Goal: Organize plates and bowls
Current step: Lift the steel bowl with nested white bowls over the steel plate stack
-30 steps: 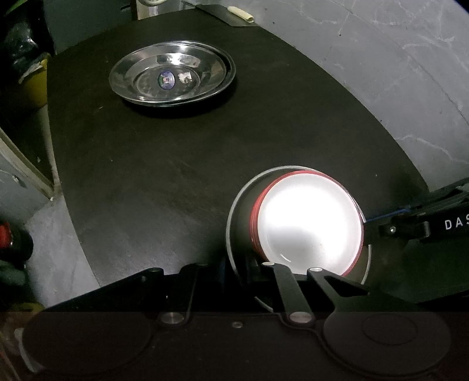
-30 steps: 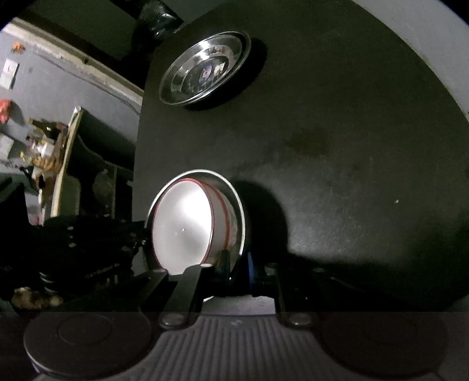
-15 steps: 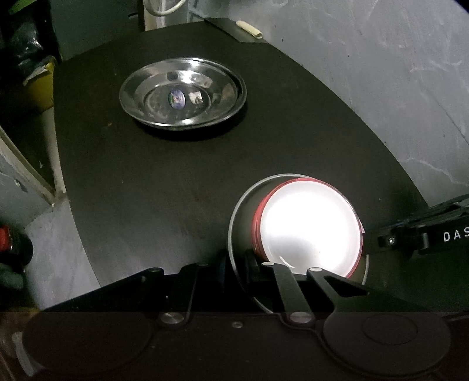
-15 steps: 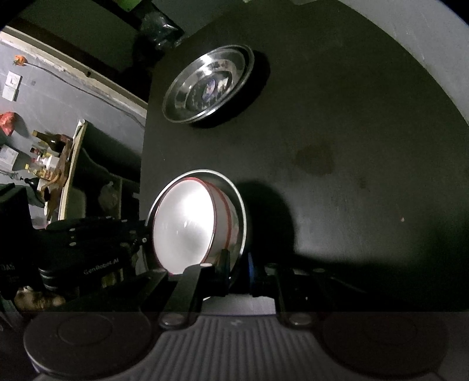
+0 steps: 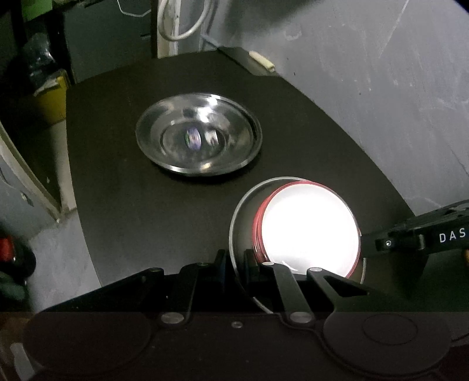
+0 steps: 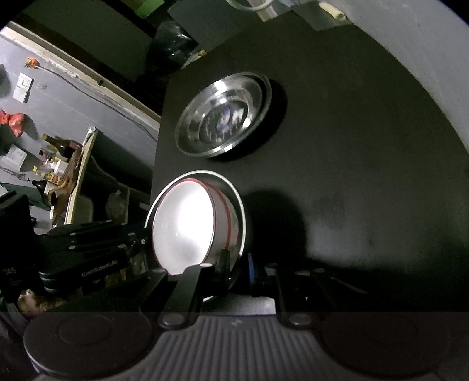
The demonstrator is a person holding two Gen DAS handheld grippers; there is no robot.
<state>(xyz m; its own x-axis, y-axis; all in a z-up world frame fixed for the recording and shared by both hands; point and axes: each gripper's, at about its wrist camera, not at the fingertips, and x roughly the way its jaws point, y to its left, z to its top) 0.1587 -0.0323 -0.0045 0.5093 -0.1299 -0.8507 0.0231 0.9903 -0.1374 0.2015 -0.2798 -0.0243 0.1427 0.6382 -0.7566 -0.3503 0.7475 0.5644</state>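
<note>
Steel plate [image 5: 237,222] under overexposed white bowl [image 5: 307,231], near rim behind hand-held gripper [image 5: 234,263]

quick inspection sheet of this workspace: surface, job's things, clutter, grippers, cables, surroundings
surface: dark table, one steel plate resting on it.
job's things: white red-rimmed bowl sits in a steel plate; second steel plate holds a smaller steel dish.
clutter: small pale object at the table's far edge.
grippers: left hand-held gripper and right hand-held gripper each shut on the carried plate's rim.
cables: white cable looped beyond the table.
surroundings: grey wall; bottles on a side shelf.
</note>
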